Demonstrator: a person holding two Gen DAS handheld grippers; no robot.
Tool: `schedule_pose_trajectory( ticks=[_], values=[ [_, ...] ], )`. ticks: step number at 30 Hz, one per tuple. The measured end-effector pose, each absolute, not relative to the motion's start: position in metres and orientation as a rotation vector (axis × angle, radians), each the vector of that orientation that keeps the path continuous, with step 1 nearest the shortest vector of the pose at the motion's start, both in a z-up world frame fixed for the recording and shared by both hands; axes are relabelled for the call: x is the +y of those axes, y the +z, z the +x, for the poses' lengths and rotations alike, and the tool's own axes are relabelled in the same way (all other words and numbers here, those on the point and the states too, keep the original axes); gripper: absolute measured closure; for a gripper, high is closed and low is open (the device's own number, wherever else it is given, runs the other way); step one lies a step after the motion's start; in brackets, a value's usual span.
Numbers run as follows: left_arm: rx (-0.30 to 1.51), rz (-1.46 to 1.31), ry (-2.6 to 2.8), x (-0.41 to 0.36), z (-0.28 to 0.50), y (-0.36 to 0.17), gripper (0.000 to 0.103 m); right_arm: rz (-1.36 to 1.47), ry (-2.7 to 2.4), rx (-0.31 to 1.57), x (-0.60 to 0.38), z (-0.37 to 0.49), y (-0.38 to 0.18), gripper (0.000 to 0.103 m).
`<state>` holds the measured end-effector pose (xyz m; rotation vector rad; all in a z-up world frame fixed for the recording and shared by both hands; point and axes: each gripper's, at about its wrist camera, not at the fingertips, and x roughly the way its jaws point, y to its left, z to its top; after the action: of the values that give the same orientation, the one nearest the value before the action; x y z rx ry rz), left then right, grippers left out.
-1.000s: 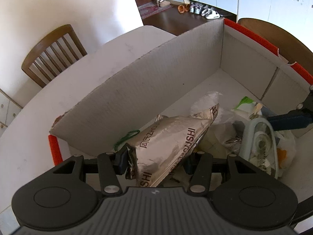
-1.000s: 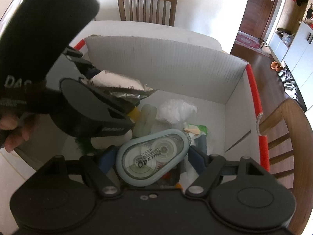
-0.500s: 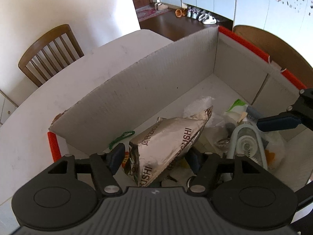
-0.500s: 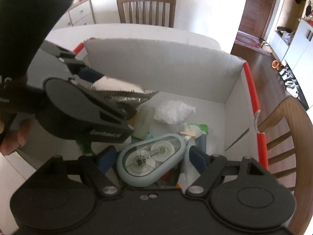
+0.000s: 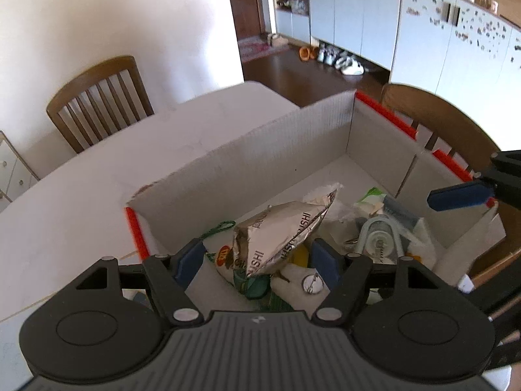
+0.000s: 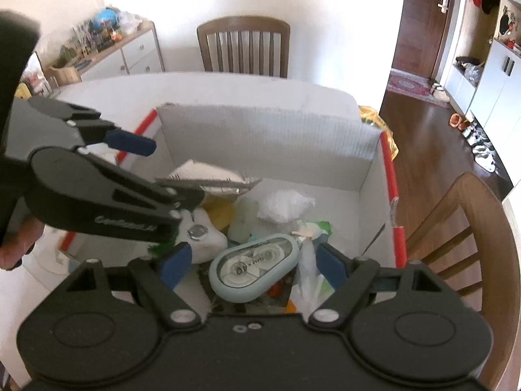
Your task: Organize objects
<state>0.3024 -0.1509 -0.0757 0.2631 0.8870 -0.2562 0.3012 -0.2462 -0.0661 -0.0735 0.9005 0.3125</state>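
A cardboard box (image 5: 260,159) with red edge trim stands on the white table and holds several loose items. A silver foil snack bag (image 5: 280,234) lies in it, below and between the fingers of my open left gripper (image 5: 257,260). A pale blue correction tape dispenser (image 6: 254,267) lies in the box below my open right gripper (image 6: 250,267); it also shows in the left wrist view (image 5: 377,241). Neither gripper touches anything. The left gripper's blue fingertip (image 6: 130,141) and the foil bag (image 6: 211,179) show in the right wrist view.
The box (image 6: 270,143) also holds crumpled white plastic (image 6: 283,205), a white item with a metal button (image 6: 198,234), and green and yellow bits. Wooden chairs (image 5: 97,101) (image 6: 244,45) stand at the table, another at the box's side (image 6: 456,228). A dresser (image 6: 107,52) stands behind.
Both grippers opened and rose. The left let go of the foil bag and the right let go of the tape dispenser; both items now lie in the box.
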Motion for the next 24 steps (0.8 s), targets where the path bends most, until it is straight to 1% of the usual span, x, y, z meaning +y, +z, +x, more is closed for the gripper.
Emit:
schedule_pose_trajectory(
  ticks=[5, 11, 13, 15, 17, 22, 24],
  values=[
    [0.826, 0.226, -0.256, -0.141, 0.278, -0.052, 0.03, -0.042, 0.319, 0.856, -0.251, 0.287, -0.048, 0.02],
    [0.762, 0.183, -0.259, -0.126, 0.251, -0.028, 0.03, 0.022, 0.314, 0.788, -0.251, 0.271, -0.03, 0.016],
    [0.744, 0.172, -0.264, -0.121, 0.242, -0.022, 0.028, 0.034, 0.309, 0.764, -0.249, 0.266, -0.023, 0.016],
    [0.723, 0.164, -0.271, -0.117, 0.235, -0.017, 0.023, 0.039, 0.306, 0.743, -0.245, 0.26, -0.017, 0.015],
    [0.712, 0.154, -0.278, -0.112, 0.228, -0.012, 0.022, 0.045, 0.309, 0.719, -0.242, 0.254, -0.011, 0.014],
    [0.699, 0.111, -0.285, -0.102, 0.216, -0.005, 0.02, 0.079, 0.308, 0.673, -0.235, 0.24, -0.001, 0.008],
    [0.697, 0.097, -0.286, -0.099, 0.211, -0.004, 0.016, 0.096, 0.307, 0.662, -0.233, 0.234, 0.001, 0.004]
  ],
)
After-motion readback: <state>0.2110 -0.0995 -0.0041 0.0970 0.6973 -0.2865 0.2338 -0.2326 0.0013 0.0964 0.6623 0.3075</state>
